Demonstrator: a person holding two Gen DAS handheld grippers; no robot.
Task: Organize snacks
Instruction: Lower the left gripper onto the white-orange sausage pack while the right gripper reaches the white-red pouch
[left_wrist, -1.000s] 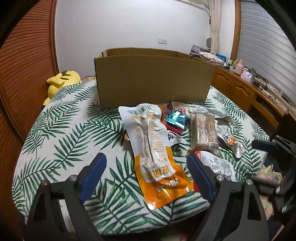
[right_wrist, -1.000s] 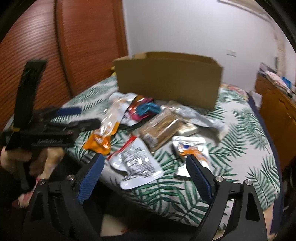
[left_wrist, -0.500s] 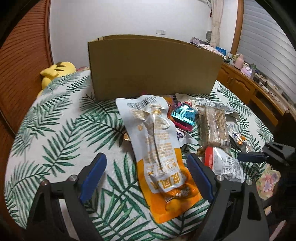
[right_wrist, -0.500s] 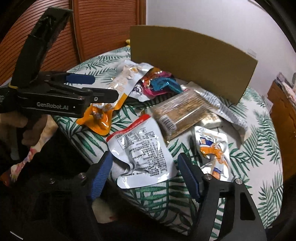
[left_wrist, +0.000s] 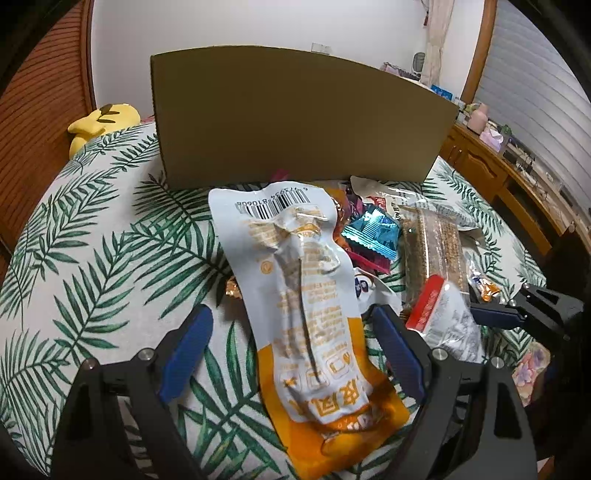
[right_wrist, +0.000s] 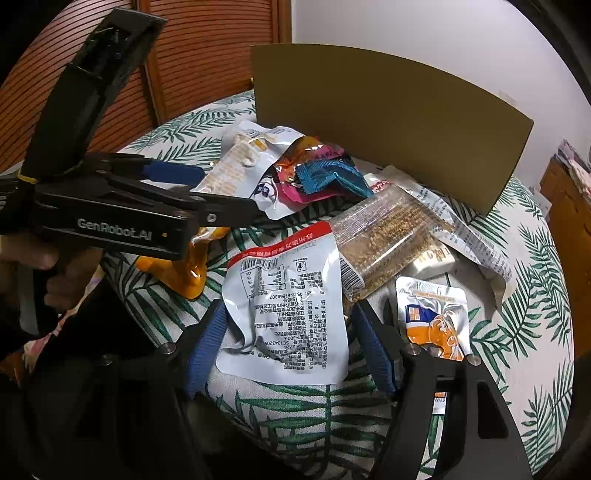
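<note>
Grip advice first: my left gripper (left_wrist: 291, 354) sits wide open astride the long white-and-orange pouch (left_wrist: 306, 306), which lies by the near edge of the leaf-print tablecloth (left_wrist: 103, 266). Neither pad touches it. I'd drop lower and pinch the flat orange end rather than the lumpy middle, since that film looks slippery.

On the other side my right gripper (right_wrist: 291, 350) has just been closing and stands about half open, with the silver pouch with the red top (right_wrist: 288, 306) between the fingers near the same edge. I can't see the pads pressing it yet. I'd catch the crinkled bottom seam and lift straight up so the sesame bar pack (right_wrist: 388, 240) leaning on its corner doesn't get dragged along.

Everything presumably goes in the cardboard box (left_wrist: 295, 118) toward the far edge.

Readable stuff: barcode ending "810606" on the long pouch, big Chinese characters I can't make out on its orange end, "GenRobot.AI" on the left gripper's body, and dense small print plus a barcode on the silver pouch.
</note>
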